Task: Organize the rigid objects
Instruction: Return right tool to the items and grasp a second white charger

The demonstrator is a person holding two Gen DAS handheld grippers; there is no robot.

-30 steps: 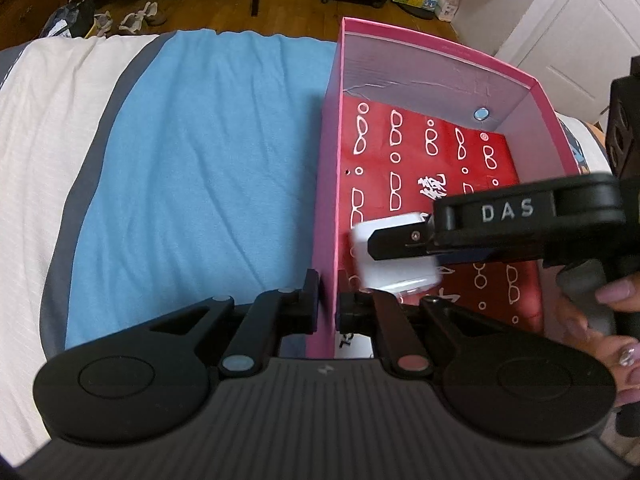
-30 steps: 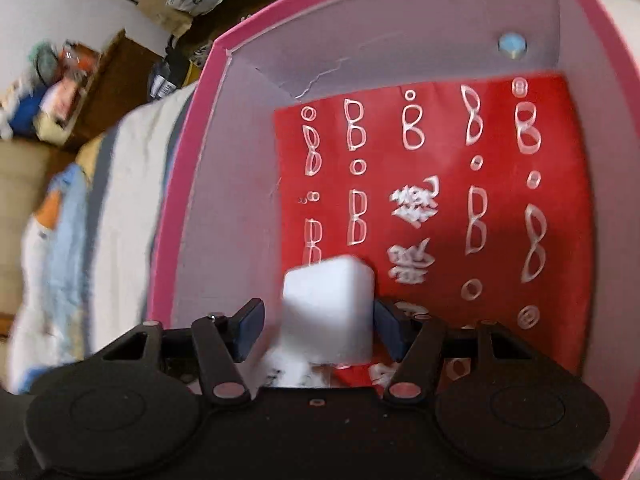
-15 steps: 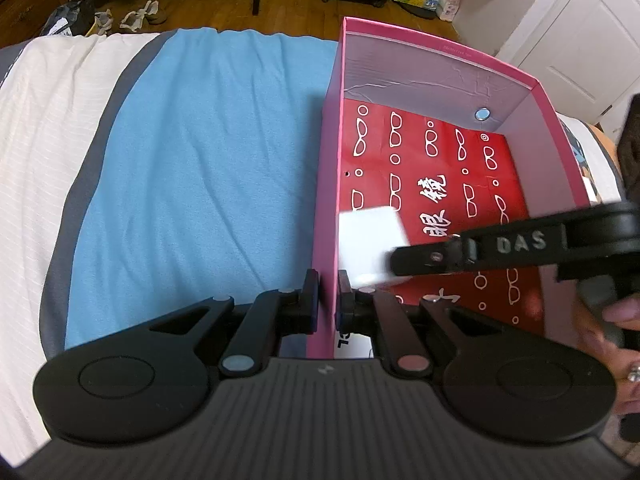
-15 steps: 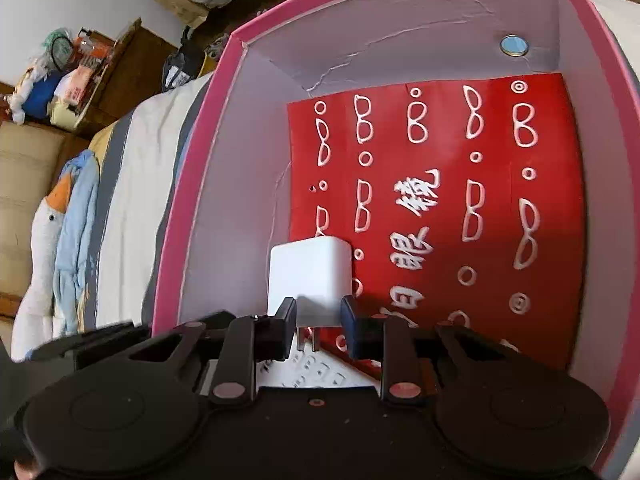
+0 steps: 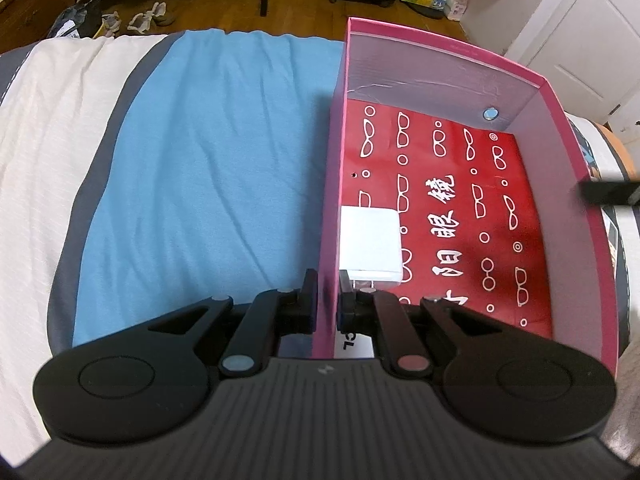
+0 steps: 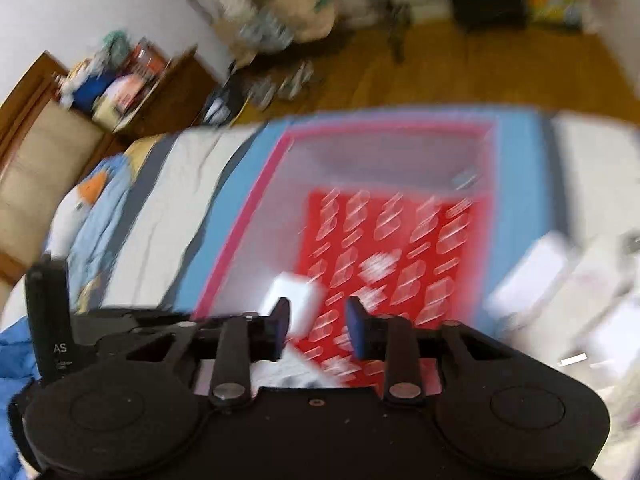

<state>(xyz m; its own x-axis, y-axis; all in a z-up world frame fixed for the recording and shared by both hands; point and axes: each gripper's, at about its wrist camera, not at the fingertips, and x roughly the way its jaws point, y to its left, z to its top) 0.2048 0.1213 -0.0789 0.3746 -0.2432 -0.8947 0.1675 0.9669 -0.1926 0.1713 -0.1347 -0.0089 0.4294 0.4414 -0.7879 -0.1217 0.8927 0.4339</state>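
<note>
The small white plastic charger cube point(image 5: 370, 240) now lies on the red printed sheet point(image 5: 460, 216) inside the pink cardboard box point(image 5: 576, 184), against the box's left wall near its near-left corner, with its prongs pointing to the near edge. A second ago the right gripper point(image 6: 316, 322) was around it; half a second ago its jaws stood close around the prongs (almost together). Now they have just been opening again, they stand apart with nothing between them, and the gripper is above the box and away from the cube. I judge that this object is placed. The left gripper point(image 5: 328, 300) is clamped on the box's left wall near that same corner, so the box stays fixed on the blue strip of the bed cover point(image 5: 216, 152). Blurred white things point(image 6: 560, 280) lie beyond the box's right side; perhaps they come next.
</note>
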